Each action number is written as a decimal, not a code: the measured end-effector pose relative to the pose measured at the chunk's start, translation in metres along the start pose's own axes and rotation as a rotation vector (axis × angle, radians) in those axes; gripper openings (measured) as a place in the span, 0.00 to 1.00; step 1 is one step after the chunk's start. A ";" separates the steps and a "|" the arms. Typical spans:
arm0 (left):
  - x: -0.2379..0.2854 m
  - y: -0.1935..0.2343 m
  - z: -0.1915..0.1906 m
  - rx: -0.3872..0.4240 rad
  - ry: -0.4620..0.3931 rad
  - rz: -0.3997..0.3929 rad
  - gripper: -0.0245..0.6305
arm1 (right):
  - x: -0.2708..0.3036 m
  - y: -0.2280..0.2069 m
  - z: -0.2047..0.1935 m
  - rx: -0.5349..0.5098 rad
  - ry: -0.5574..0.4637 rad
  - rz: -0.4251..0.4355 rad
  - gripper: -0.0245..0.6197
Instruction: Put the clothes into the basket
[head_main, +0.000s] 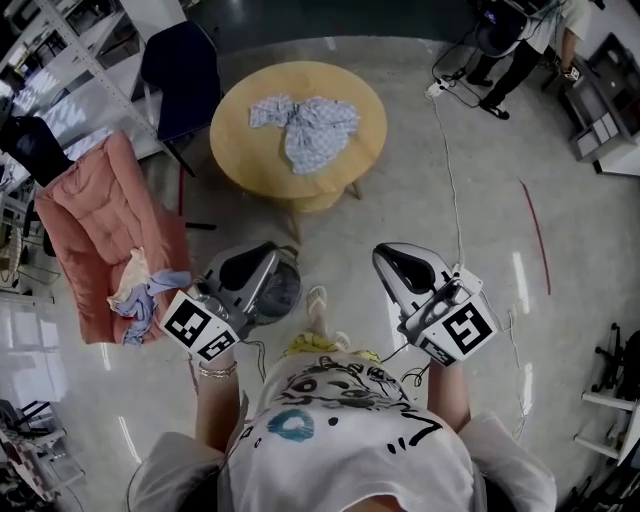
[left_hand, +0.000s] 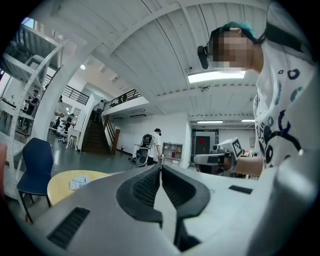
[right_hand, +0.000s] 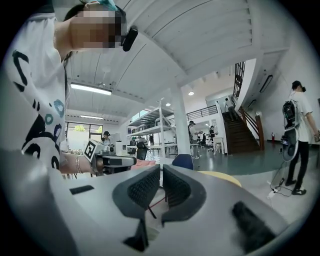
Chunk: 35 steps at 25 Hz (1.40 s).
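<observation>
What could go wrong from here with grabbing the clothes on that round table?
The white cable trails along the floor toward the person, so a foot could catch on it. The left tool and right tool are both shut and empty; unless opened in time, they might just shove the pale blue garment across the round table.

The round table (head_main: 248, 165) carries crumpled pale clothes (head_main: 310, 130) (perhaps two pieces) — near centre.
</observation>
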<state>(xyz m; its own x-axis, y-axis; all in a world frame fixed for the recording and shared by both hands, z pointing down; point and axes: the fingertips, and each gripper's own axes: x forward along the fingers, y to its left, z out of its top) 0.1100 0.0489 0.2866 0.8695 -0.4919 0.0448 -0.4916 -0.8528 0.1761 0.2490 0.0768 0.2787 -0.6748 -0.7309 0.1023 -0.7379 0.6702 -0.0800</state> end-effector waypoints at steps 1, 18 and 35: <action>0.003 0.008 0.002 -0.003 -0.001 0.003 0.08 | 0.007 -0.007 0.002 -0.001 0.000 0.000 0.09; 0.058 0.128 0.012 -0.035 0.008 -0.006 0.08 | 0.128 -0.086 0.024 -0.023 0.011 0.012 0.09; 0.084 0.206 -0.007 -0.010 0.059 0.071 0.08 | 0.188 -0.135 0.009 0.031 0.033 -0.026 0.09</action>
<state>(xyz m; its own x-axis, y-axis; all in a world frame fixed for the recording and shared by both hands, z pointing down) 0.0824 -0.1667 0.3335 0.8337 -0.5400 0.1150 -0.5521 -0.8142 0.1797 0.2223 -0.1522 0.2998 -0.6548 -0.7433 0.1370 -0.7557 0.6460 -0.1076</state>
